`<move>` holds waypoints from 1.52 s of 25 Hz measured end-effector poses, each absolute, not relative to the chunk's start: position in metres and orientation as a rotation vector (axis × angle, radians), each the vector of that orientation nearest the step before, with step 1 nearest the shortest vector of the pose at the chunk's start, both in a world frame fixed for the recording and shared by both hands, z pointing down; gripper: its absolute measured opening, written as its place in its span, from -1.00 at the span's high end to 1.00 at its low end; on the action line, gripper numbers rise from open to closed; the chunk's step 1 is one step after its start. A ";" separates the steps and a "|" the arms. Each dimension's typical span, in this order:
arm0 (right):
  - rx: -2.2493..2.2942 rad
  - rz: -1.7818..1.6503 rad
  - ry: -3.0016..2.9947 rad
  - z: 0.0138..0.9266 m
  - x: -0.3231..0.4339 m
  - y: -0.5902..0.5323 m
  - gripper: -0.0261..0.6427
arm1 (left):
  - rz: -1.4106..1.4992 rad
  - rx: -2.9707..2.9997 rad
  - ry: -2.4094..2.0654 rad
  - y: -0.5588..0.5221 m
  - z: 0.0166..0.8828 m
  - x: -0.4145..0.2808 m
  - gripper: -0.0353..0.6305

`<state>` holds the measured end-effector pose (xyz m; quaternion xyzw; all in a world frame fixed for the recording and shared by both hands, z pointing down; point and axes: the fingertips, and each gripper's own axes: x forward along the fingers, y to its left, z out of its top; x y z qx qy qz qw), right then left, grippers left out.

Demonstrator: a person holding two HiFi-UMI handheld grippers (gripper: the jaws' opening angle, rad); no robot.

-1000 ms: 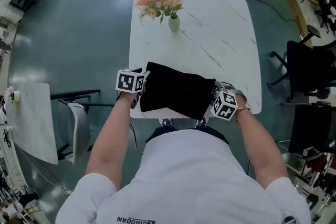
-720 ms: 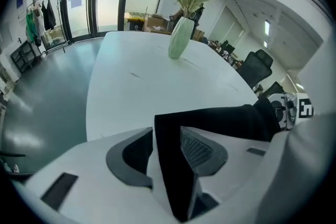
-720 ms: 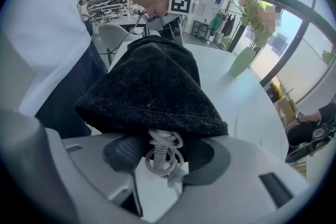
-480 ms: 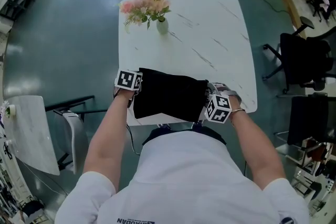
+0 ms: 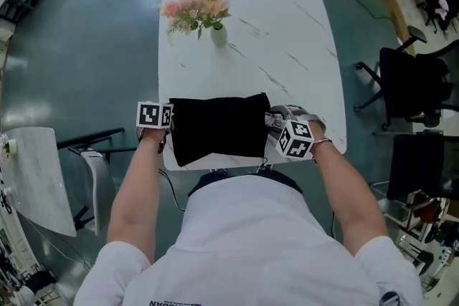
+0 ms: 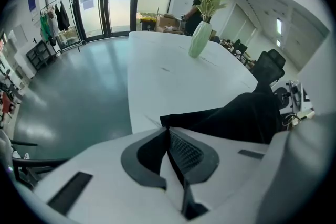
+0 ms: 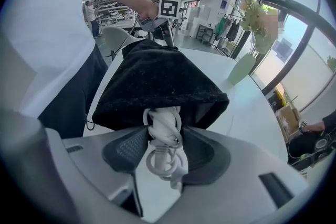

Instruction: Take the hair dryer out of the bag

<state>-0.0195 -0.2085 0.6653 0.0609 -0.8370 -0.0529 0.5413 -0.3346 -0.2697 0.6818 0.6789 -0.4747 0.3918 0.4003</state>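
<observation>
A black fabric bag (image 5: 215,129) lies at the near edge of the white marble table (image 5: 287,46). My left gripper (image 5: 169,127) is at the bag's left end, its jaws shut on a corner of the black fabric (image 6: 236,118). At the right end, my right gripper (image 5: 271,122) is shut on the white, cord-wound end of the hair dryer (image 7: 164,128), which sticks out of the bag's mouth (image 7: 157,81). The rest of the dryer is hidden inside the bag. In the right gripper view, the left gripper (image 7: 168,42) shows beyond the bag.
A pale green vase of flowers (image 5: 217,32) stands at the table's far left. Black office chairs (image 5: 416,89) are to the right of the table and a white chair (image 5: 93,161) is to its left. The person's body is close against the near edge.
The left gripper moved left and down and closed on the bag's left end. The bag now lies straighter along the near edge. The right gripper kept its hold.
</observation>
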 end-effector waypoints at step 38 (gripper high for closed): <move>0.233 -0.040 -1.952 0.674 -0.032 -0.204 0.11 | 1.304 2.237 -0.701 -0.195 0.670 -0.182 0.35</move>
